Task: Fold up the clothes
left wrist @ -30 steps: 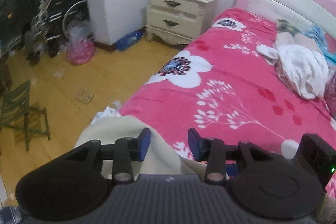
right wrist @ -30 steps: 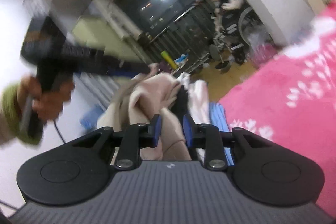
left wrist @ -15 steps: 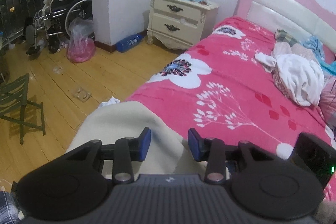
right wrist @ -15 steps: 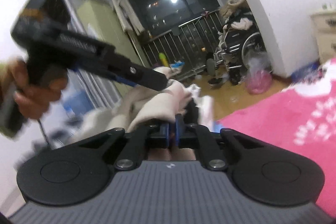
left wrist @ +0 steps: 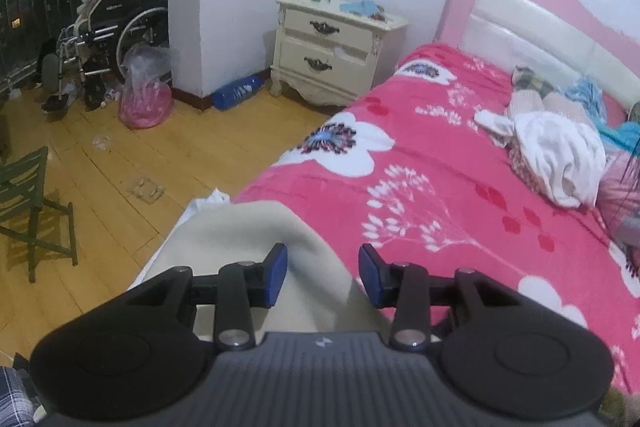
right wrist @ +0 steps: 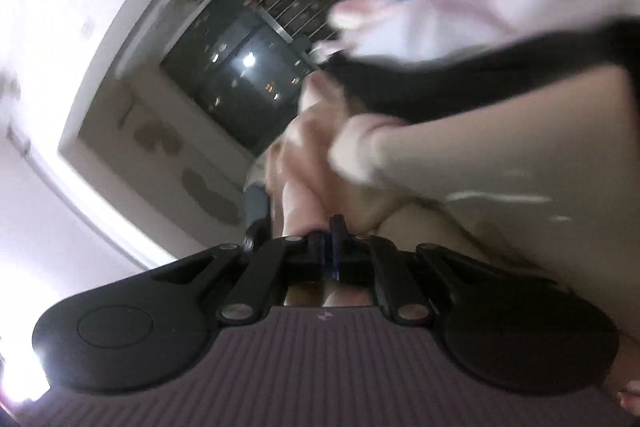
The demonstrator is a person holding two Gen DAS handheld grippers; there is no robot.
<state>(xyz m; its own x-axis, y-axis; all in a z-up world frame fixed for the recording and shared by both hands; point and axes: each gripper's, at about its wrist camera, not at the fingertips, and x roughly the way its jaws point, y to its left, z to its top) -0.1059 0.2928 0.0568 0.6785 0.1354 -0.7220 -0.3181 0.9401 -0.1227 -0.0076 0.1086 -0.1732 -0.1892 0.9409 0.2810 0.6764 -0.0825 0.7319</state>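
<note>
A beige garment (left wrist: pixel 244 239) hangs over the near left corner of the pink flowered bed (left wrist: pixel 452 195). My left gripper (left wrist: pixel 322 271) is open just above it, blue pads apart, holding nothing. In the right wrist view the picture is tilted and blurred. My right gripper (right wrist: pixel 329 247) is shut on a bunched fold of the same beige garment (right wrist: pixel 480 163), which fills the right side, with a dark strip (right wrist: pixel 460 75) across it.
A pile of white and mixed clothes (left wrist: pixel 560 155) lies near the pink headboard (left wrist: pixel 532 7). A cream nightstand (left wrist: pixel 332 47) stands left of the bed. A wheelchair (left wrist: pixel 112 31), a pink bag (left wrist: pixel 144 103) and a green chair (left wrist: pixel 28 195) stand on the wood floor.
My right gripper closed on the beige garment and then swung sharply, so its view now tilts toward the ceiling. My left gripper stayed open and shifted slightly over the garment.
</note>
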